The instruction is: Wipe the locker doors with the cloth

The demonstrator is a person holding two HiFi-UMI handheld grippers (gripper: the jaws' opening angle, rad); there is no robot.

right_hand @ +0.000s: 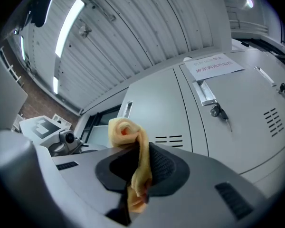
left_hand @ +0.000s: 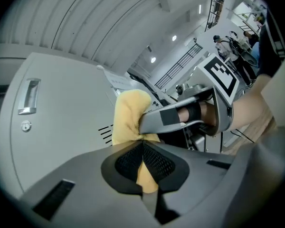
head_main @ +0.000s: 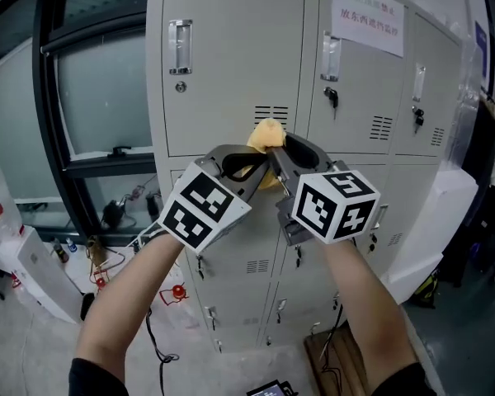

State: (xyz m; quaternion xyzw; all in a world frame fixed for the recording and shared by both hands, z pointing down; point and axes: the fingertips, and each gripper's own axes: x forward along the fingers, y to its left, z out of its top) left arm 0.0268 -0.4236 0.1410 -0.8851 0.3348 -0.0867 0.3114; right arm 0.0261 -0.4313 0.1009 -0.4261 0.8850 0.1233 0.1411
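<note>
Grey locker doors [head_main: 231, 73] fill frame centre; window [head_main: 99, 97] at left. Yellow cloth [head_main: 266, 133] bunched at centre, before vent slots [head_main: 271, 115]. Left gripper [head_main: 262, 162] clenched on cloth; right gripper [head_main: 277, 165] also pinching it.

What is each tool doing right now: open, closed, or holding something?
Left tool: closed on the yellow cloth.
Right tool: closed on the same yellow cloth.

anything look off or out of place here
The yellow cloth is bunched into a wad, pinched by both left gripper and right gripper, not spread flat. A key hangs in one upper locker door.
</note>
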